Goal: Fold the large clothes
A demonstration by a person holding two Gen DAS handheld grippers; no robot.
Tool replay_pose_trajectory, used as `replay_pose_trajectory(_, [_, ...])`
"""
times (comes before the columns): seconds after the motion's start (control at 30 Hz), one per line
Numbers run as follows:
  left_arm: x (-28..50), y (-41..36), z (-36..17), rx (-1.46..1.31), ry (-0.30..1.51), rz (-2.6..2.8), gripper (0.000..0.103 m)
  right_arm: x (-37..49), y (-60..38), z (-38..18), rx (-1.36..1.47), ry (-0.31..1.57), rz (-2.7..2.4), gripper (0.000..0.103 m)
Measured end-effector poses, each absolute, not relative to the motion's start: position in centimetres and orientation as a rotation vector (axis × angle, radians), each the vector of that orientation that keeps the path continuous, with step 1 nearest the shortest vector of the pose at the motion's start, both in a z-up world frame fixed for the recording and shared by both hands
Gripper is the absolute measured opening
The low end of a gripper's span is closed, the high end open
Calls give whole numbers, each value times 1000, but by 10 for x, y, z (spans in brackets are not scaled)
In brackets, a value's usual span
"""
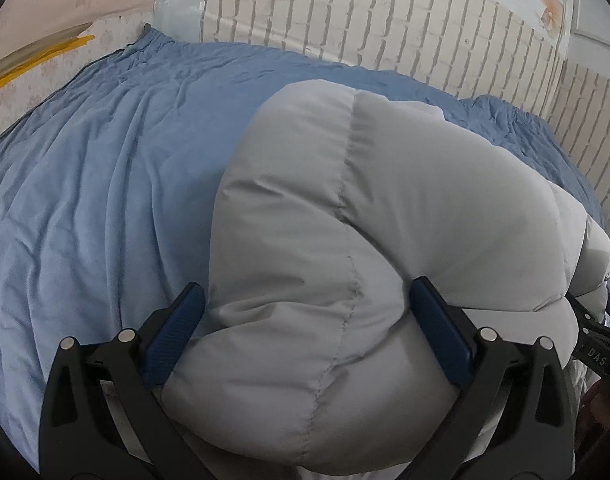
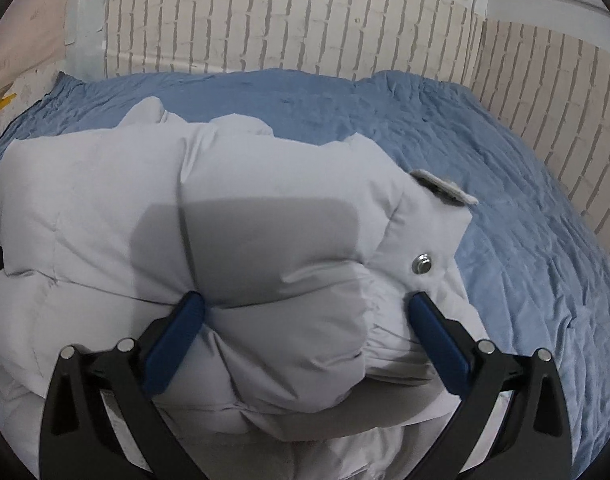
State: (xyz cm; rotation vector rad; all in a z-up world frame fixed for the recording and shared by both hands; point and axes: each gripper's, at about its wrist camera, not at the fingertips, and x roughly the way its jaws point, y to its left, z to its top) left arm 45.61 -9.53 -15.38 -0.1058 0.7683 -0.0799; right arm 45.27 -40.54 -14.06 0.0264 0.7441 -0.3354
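Note:
A puffy light-grey down jacket (image 1: 385, 208) lies bunched on a blue bedspread (image 1: 105, 160). My left gripper (image 1: 305, 300) has its jaws wide apart with a thick roll of the jacket bulging between the blue pads (image 1: 177, 332). My right gripper (image 2: 305, 304) is also wide, with a folded wad of the jacket (image 2: 265, 240) between its pads (image 2: 437, 340). A metal snap (image 2: 421, 264) and a velcro tab (image 2: 445, 190) show on the jacket's right edge. The right gripper shows at the left wrist view's right edge (image 1: 597, 332).
The blue bedspread (image 2: 485, 200) covers the bed around the jacket. A white brick-pattern wall (image 2: 285, 20) runs behind and along the right (image 2: 565, 120). A pale floor strip with a yellow object (image 1: 33, 60) lies at the far left.

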Motion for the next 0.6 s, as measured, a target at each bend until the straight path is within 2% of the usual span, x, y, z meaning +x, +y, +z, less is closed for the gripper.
replay_pose_trajectory(0.43, [451,-99,-147,-96,753,-74,100,450,-404,-146,46,729,-322,102])
replay_pose_trajectory(0.6, [407,-103,-110,-58,598,-95,100,407,-402,-114,8,674,-259,101])
